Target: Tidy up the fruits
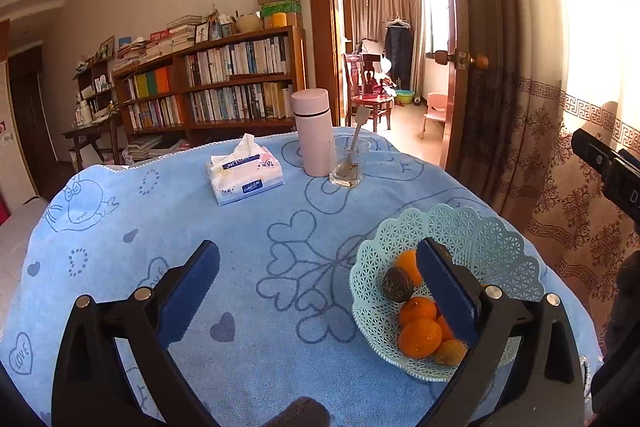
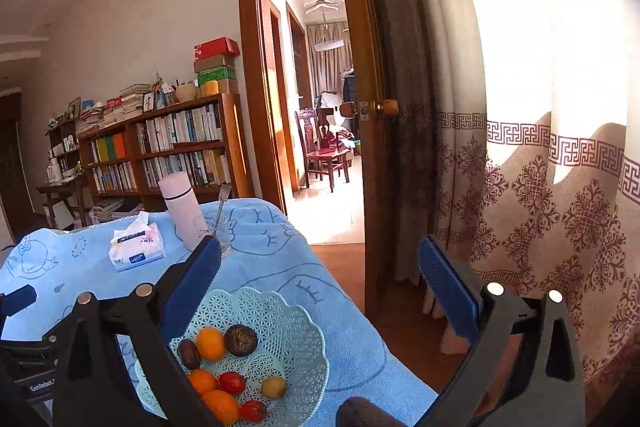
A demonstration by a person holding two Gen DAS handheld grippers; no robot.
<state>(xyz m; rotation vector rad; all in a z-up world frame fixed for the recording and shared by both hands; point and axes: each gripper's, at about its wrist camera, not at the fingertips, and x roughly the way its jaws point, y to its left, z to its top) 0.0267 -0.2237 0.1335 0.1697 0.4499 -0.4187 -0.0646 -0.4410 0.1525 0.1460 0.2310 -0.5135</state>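
Fruit basket (image 1: pixel 472 227) w/ oranges (image 2: pixel 211 343) sat at table's (image 1: pixel 248 219) right edge; left gripper (image 1: pixel 320 291) & right gripper (image 2: pixel 320 287) jaws both apart, empty

A soft, matt blue terry cloth (image 1: pixel 248 227) covers the counter, bearing a pierced, matt mint plastic basket (image 1: pixel 480 235), a smooth matt pink flask (image 1: pixel 311 131), a clear glossy glass (image 1: pixel 346 163) with a metal spoon (image 1: pixel 354 139), and a glossy plastic-wrapped paper tissue pack (image 1: pixel 246 173).
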